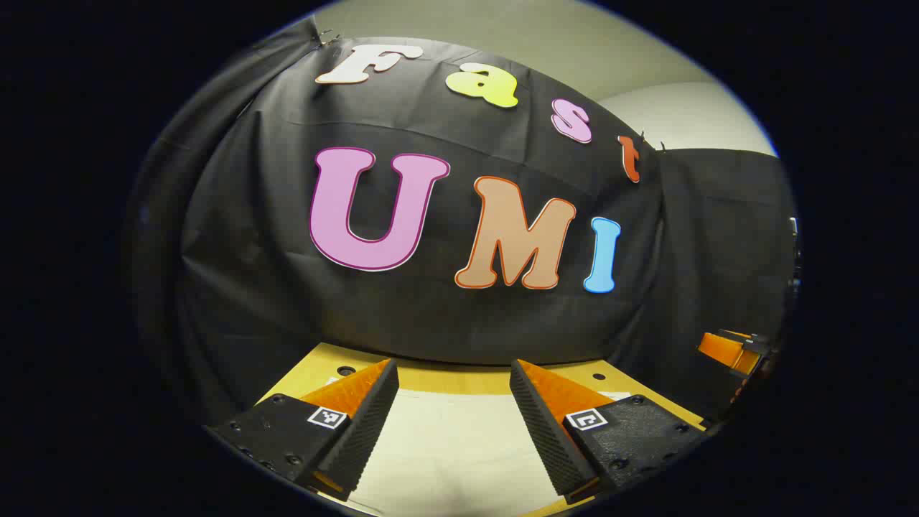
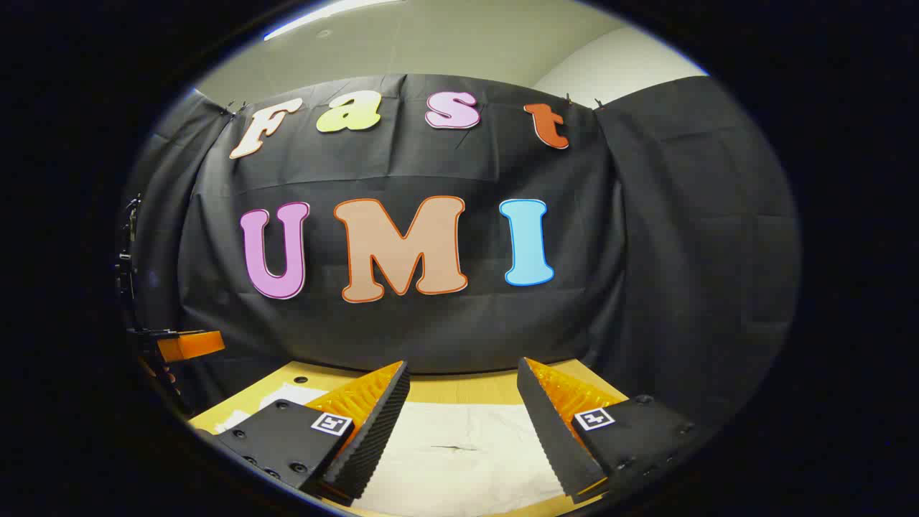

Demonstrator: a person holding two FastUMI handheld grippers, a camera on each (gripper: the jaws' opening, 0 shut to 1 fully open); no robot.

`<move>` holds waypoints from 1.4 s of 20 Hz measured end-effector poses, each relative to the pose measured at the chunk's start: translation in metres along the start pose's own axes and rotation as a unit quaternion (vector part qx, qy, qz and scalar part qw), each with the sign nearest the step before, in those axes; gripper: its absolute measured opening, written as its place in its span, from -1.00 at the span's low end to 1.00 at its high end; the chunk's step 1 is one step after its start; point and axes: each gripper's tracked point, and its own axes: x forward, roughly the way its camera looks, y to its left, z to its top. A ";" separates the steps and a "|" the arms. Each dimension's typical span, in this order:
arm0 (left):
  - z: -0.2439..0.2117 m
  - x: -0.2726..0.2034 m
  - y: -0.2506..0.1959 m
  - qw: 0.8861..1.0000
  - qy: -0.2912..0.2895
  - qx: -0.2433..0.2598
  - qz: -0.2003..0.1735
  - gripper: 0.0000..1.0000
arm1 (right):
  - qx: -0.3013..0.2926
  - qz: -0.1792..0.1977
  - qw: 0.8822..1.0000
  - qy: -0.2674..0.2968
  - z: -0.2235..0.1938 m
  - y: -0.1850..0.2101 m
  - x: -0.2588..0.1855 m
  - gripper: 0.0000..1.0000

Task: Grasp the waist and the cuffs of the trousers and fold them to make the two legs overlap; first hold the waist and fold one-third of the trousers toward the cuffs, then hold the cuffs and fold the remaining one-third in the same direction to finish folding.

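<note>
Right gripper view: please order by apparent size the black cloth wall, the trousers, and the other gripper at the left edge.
1. black cloth wall
2. trousers, cut off at the bottom, true extent unsure
3. other gripper, small partly because it is farther off

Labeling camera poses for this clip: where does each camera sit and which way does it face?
Left gripper view: rides the left gripper, facing forward over pale trousers on a wooden table toward the booth wall; own jaws stand open, the other gripper at the right edge.
Right gripper view: rides the right gripper, facing the same wall over the trousers; own jaws open, the other gripper at the left edge.
Shared: trousers, table, wall.
</note>
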 end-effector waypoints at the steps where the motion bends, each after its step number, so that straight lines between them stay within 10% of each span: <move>1: -0.001 0.001 -0.002 1.000 0.000 0.001 -0.002 0.89 | -0.001 -0.001 1.000 -0.001 0.000 -0.002 0.002 0.93; 20: -0.034 -0.010 0.038 0.998 0.047 0.007 0.035 0.89 | -0.008 0.011 1.000 0.011 -0.011 0.007 0.019 0.93; 28: -0.102 -0.019 0.064 0.982 0.151 0.098 -0.056 0.89 | -0.009 0.007 1.000 0.026 -0.029 0.017 0.008 0.93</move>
